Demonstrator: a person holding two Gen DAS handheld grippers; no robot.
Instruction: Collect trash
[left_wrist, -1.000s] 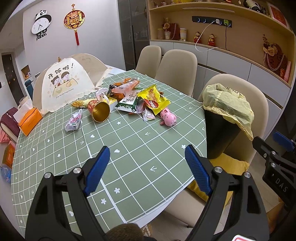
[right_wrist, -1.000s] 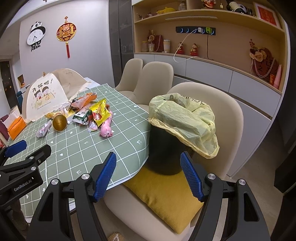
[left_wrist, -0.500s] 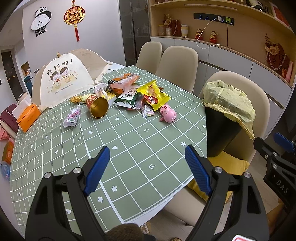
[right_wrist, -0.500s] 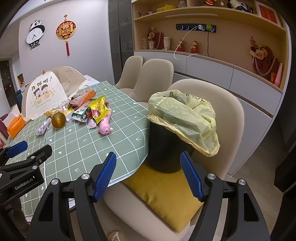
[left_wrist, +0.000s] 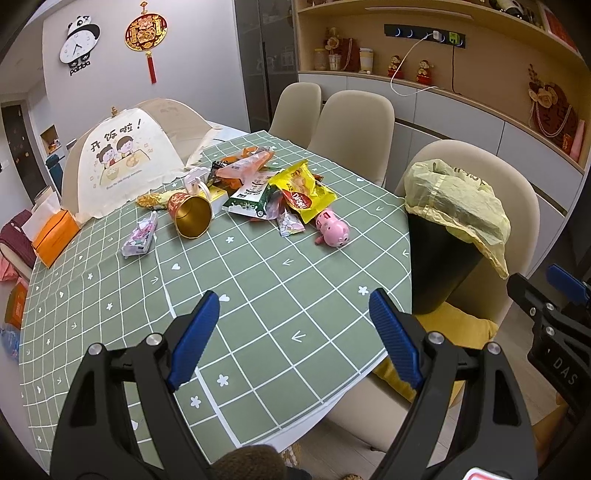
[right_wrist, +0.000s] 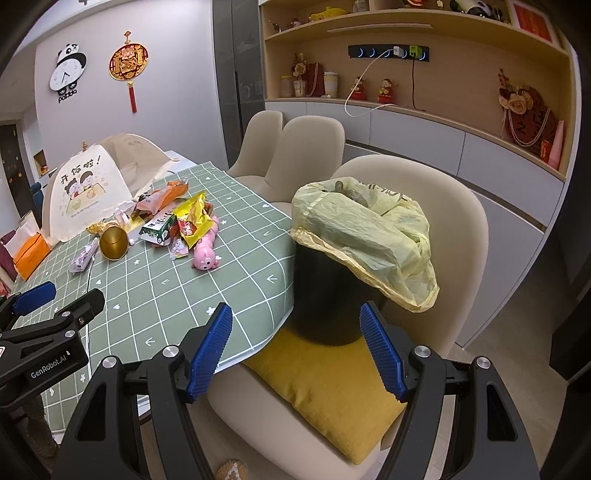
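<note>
While the left gripper (left_wrist: 293, 334) and right gripper (right_wrist: 295, 345) were both spread wide and empty, the light, crinkly, slippery wrappers (left_wrist: 295, 192) lay well ahead of the left gripper, best pinched by a flat edge.

Messy pile of snack wrappers (left_wrist: 258, 184) in the middle of the green checked table: yellow chip bag (left_wrist: 303, 190), orange packet (left_wrist: 245, 164), green-and-white packet (left_wrist: 249, 197). Gold cup (left_wrist: 192, 218) tipped on its side, mouth facing out. Small purple packet (left_wrist: 140, 240) lying apart, left of the cup. Pink pig toy (left_wrist: 332, 230) beside the pile (nearest the bin). Black trash bin (right_wrist: 332, 288) with a loose yellow bag (right_wrist: 365, 236), standing upright on a yellow cushion.
</note>
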